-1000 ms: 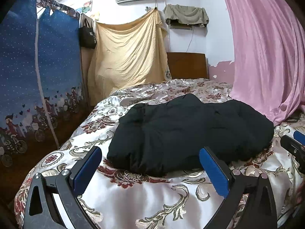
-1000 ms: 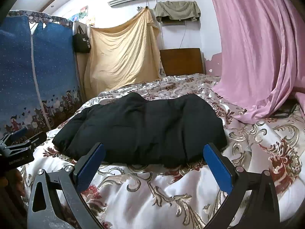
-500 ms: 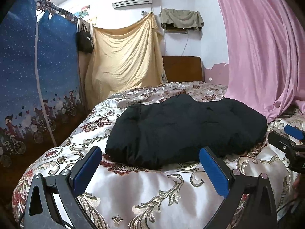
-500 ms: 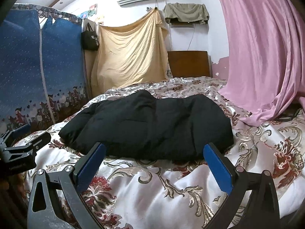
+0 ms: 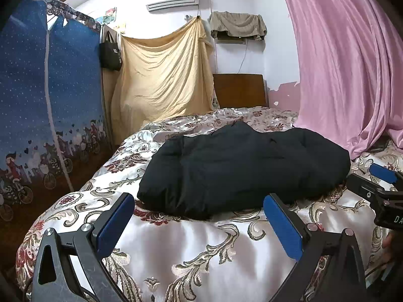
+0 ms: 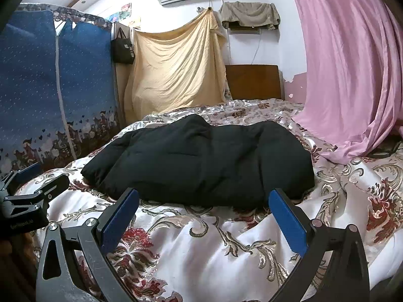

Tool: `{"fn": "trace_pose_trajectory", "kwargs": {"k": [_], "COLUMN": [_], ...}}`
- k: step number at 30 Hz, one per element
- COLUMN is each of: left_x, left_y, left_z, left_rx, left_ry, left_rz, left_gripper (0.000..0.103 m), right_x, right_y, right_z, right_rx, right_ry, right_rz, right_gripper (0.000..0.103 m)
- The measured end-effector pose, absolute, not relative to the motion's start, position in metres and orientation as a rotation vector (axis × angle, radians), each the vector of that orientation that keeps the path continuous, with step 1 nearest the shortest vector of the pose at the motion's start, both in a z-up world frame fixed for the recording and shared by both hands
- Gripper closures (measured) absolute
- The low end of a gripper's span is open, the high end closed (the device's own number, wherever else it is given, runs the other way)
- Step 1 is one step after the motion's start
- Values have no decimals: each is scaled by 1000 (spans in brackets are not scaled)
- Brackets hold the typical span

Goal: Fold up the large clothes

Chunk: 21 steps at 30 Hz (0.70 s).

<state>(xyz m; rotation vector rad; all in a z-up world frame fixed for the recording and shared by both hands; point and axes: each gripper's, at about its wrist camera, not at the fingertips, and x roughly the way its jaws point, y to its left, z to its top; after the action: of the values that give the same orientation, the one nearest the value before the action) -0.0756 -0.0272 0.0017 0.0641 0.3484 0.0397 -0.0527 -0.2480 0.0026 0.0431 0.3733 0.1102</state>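
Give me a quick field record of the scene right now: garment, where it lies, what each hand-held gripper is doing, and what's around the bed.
garment: black padded jacket, lying in a bulky heap
surface: bed with floral satin cover
left hand-held gripper: open, empty, short of the jacket's near edge
right hand-held gripper: open, empty, near the jacket's front edge
contact: neither gripper touches the jacket
right of bed: pink curtain, draping onto the cover
left of bed: blue fabric wardrobe
far end: wooden headboard, yellow sheet hung on the wall

A bed (image 5: 176, 256) in a floral satin cover fills the room. Behind its wooden headboard (image 5: 239, 90), white walls; pink curtain (image 5: 340, 63) right, blue wardrobe (image 5: 45, 88) left.
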Motion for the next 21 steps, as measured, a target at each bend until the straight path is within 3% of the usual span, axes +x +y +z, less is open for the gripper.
{"fn": "trace_pose_trajectory", "kwargs": {"k": [21], "left_x": [-77], "left_y": [-26], "left_z": [-1], "left_rx": [57], "left_ry": [350], "left_rz": [39], "left_gripper": [0], "right_x": [-52], "right_y": [-247], "right_z": [1], "right_rx": [42], "right_ry": [377], "right_rz": [112], "right_gripper": [1]}}
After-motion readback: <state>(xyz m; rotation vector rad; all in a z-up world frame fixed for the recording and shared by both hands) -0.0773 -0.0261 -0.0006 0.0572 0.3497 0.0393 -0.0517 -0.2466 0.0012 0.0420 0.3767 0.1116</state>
